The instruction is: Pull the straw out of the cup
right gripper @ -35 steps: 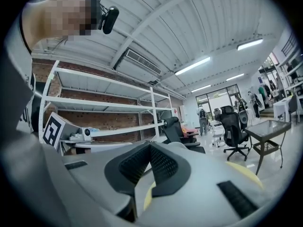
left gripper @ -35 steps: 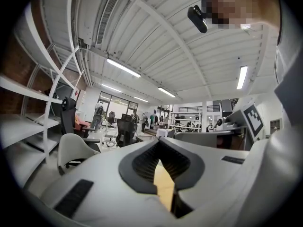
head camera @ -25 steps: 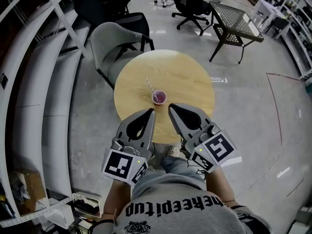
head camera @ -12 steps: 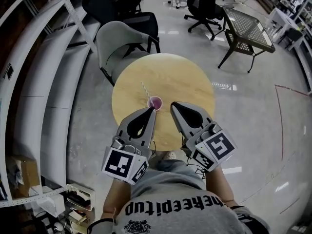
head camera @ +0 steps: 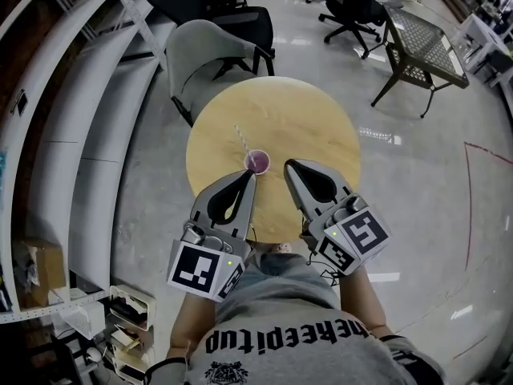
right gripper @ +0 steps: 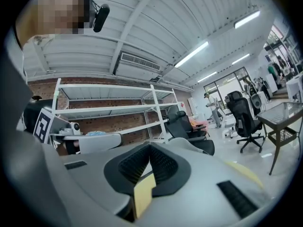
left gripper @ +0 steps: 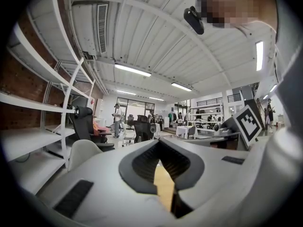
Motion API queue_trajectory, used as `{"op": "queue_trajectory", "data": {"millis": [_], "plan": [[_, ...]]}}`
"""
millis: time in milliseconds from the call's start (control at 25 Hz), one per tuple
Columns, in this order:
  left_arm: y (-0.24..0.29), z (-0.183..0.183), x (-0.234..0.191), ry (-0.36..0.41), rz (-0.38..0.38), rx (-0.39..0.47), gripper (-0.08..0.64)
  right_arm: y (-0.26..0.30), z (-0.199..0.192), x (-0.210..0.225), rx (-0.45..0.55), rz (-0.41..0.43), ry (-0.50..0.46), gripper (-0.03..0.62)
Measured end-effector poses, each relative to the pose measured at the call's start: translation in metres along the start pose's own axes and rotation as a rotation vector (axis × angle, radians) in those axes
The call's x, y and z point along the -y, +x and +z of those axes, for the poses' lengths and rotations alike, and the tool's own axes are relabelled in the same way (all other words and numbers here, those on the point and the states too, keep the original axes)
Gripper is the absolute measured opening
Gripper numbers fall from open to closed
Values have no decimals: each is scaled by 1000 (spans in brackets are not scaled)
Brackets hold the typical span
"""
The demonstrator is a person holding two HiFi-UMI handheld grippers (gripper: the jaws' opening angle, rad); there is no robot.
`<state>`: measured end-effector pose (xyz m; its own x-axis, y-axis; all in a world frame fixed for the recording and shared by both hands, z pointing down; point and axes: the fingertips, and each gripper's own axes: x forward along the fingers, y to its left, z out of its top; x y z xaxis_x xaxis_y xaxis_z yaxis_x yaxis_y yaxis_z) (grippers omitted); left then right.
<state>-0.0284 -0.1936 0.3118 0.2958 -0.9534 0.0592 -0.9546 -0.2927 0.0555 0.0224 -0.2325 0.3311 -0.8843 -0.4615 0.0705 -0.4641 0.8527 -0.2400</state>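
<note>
Head view shows the most here, though the hands themselves are hidden under the gripper bodies and their marker cubes; only the forearms show, running down into the grey shirt (head camera: 296, 335) at the bottom edge. The cup (head camera: 258, 161) is small and seen from above, so I cannot tell whether the purple is its wall or what it holds. It stands on the round wooden table (head camera: 304, 127), on the near half. The straw (head camera: 243, 139) is in the cup and leans up and to the left, away from the person.

Neither gripper view shows the cup or the straw: the jaws' own bulk fills the lower half of each, and only a tan sliver of table shows through the gap behind the tips.

The left gripper (head camera: 250, 177) and the right gripper (head camera: 288, 165) are held side by side, pointing forward over the table's near edge. The left tip lies just beside the cup on its near side; the right tip lies near it to the right. The left gripper's (left gripper: 158, 142) jaws are pressed together at the tip with nothing between them, and the right gripper's (right gripper: 150, 145) are the same.

A grey chair (head camera: 210, 50) stands beyond the table.
</note>
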Motion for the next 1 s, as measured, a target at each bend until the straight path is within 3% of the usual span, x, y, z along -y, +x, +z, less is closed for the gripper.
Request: {"op": "queue_trajectory", "data": {"millis": [600,1000], "plan": [[22,-8,-49,-24,-69,-34,40,51,-16,13,-56,-76,19,29],[29,-15,-103,-64,-80,-58,40,103,-43,21,-151,-111,4,31]]}}
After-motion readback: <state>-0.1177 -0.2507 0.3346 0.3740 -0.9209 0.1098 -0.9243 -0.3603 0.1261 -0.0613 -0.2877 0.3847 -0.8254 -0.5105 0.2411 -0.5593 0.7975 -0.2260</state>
